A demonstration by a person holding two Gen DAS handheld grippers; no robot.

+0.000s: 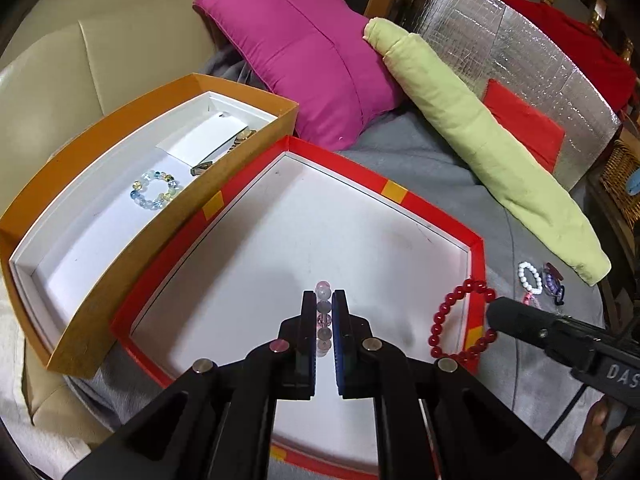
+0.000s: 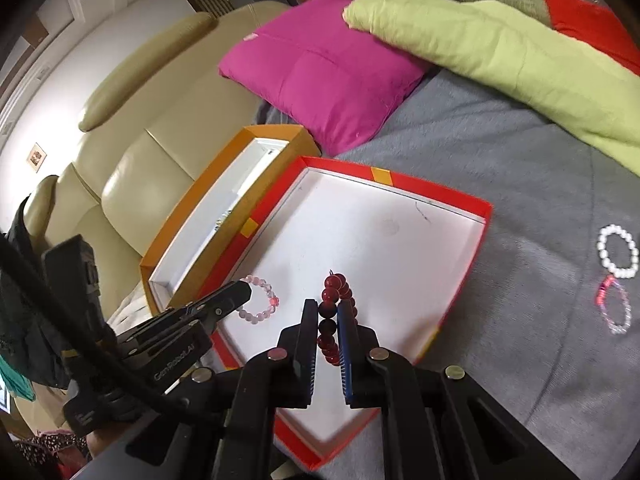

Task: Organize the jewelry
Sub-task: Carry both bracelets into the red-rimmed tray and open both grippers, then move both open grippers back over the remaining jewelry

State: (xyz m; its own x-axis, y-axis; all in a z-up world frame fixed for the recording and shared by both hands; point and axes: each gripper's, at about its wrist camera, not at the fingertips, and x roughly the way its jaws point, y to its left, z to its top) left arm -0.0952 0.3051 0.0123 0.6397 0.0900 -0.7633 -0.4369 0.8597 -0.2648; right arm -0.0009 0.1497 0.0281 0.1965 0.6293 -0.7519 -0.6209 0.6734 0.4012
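At lower centre of both wrist views, each pair of tongs is clenched on a beaded bracelet above the white floor of the red-rimmed box (image 1: pixel 476 248). The left tongs (image 1: pixel 324 304) pinch a pale pink bracelet (image 1: pixel 323 320) edge-on, its beads stacked between the pads; seen from the right wrist view the same loop (image 2: pixel 260 300) hangs low over the box's near-left corner. The right tongs (image 2: pixel 329 312) grip a dark red bracelet (image 2: pixel 336 304), which in the left wrist view (image 1: pixel 460 320) hangs across the box's right rim, partly outside it.

Left of the red box, touching it, an orange box (image 1: pixel 100 264) with a white lining holds a pale blue and yellow bracelet (image 1: pixel 154 190) and a white card (image 1: pixel 200 140). On the grey blanket (image 2: pixel 500 160) at right lie a white bead bracelet (image 2: pixel 618 252) and a pink-and-purple one (image 2: pixel 614 306), not yet sorted. A magenta cushion (image 1: pixel 312 64) and a green bolster (image 1: pixel 480 136) fill the upper frame.

The risk lies with the red loop: released where it hangs, it would probably catch the rim and slide onto the blanket. Round beads held by one or two points could also roll out of the pads if either grip slackens.
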